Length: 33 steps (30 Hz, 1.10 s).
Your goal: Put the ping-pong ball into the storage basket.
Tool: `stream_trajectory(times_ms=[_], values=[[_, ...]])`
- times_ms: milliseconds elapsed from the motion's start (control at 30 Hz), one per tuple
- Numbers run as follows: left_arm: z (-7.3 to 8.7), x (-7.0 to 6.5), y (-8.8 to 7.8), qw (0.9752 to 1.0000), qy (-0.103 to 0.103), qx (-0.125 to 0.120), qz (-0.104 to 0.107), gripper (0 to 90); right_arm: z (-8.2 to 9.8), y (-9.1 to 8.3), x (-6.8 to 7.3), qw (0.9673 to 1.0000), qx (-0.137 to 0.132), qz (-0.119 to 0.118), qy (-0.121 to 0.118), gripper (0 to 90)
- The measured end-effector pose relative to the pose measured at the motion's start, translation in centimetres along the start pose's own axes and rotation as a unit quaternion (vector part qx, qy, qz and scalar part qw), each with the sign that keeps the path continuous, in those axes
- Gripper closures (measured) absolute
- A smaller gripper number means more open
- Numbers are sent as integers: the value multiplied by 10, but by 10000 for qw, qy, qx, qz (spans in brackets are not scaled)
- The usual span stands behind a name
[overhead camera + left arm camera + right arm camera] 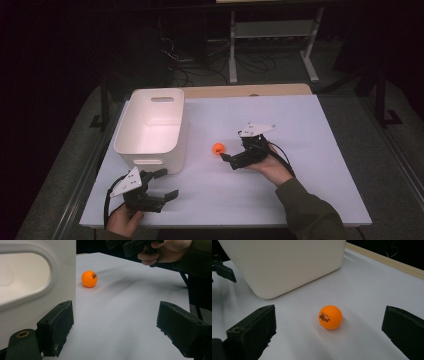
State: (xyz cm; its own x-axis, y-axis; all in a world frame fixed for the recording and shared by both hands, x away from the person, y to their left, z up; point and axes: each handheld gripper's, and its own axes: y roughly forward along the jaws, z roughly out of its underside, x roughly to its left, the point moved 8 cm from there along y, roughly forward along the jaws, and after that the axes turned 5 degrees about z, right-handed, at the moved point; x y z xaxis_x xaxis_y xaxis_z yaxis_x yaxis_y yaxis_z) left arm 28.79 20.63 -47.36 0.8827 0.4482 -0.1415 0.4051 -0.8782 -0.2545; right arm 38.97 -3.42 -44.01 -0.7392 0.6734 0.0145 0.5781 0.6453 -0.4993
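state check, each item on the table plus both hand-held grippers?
orange ball: loose on the table, untouched, between the open jaws of the right hand-held gripper.
white bin: upright, nothing visible inside.
left hand-held gripper: open, holds nothing, close beside the bin's near end.
right hand-held gripper: open, holds nothing, pointed at the ball.
table: white top, bears the bin and the ball.

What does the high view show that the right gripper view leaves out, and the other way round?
The high view alone takes in the white bin's hollow inside with its handle slot, both of the person's hands, and a metal frame on the floor beyond the table. The right gripper view alone makes out the dark printed lettering on the orange ball, which sits between the wide-open jaws of the right gripper. Both share the ball, the bin's outer wall, the white table and the left gripper.
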Motion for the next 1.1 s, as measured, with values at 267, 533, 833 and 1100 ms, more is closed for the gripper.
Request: stream_trajectory(times_ms=[267,533,833,1100], values=[[0,0,0,10000,7,-2,2,139,-5,4,2,10000,-41,-20,-22,0],[0,0,0,10000,3,-1,2,139,-10,8,2,10000,-79,-37,-23,0],[0,0,0,10000,5,-3,4,139,-15,14,3,9999,-76,-75,-47,0],[0,0,0,10000,1,-4,7,139,-18,20,3,9999,-73,-98,-49,0]])
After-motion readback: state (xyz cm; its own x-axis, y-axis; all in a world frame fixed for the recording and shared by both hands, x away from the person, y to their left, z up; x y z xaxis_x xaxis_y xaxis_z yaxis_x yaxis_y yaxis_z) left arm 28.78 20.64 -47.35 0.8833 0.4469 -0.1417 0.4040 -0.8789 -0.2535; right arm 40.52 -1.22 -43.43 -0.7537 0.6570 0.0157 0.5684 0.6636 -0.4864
